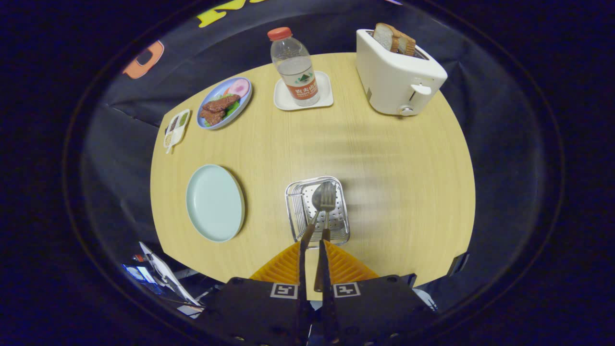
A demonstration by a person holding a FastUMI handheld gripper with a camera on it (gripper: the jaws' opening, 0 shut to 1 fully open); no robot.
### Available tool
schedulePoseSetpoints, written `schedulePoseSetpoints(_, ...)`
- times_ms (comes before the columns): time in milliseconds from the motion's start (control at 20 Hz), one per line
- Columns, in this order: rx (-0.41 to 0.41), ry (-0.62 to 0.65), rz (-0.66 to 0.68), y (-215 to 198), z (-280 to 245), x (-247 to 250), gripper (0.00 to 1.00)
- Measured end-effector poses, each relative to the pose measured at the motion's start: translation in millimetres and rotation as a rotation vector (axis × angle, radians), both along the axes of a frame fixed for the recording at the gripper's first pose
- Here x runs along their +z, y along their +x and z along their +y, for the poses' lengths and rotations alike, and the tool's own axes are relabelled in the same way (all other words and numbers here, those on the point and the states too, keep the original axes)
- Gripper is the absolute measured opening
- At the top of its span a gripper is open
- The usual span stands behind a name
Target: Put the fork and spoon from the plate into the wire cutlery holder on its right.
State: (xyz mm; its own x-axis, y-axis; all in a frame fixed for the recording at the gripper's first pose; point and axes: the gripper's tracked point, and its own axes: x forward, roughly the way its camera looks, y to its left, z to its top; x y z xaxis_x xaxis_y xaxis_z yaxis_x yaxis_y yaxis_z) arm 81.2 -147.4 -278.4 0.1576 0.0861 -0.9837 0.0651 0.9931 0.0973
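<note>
Two hard, thin, slippery things, fork and spoon, pinched together by handles in gripper, hanging over wire cutlery holder. Best squeezed at handles, tight.

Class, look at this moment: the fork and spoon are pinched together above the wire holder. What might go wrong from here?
1. The hand-held gripper pinches the fork and spoon together by their handles; one may slip or twist loose.
2. Both hang over the wire cutlery holder; released off-centre, they could strike its rim and land on the table.
3. A knock could shift the holder.
</note>
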Motion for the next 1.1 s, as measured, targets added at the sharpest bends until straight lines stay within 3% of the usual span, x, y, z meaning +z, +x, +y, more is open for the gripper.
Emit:
schedulePoseSetpoints(250, 0.045, -0.01, -0.145, 3.9, 20.3, 30.1, 0.23)
schedulePoseSetpoints(300, 0.055, -0.02, -0.184, 4.6, 25.7, 37.2, 0.32)
schedulePoseSetpoints(550, 0.098, -0.065, -0.322, -10.5, 62.5, 72.8, 0.36)
schedulePoseSetpoints(700, 0.122, -0.088, -0.428, -19.8, 84.2, 95.8, 0.46)
schedulePoseSetpoints(1100, 0.058, -0.114, -0.798, -48.6, 118.9, 175.4, 0.6)
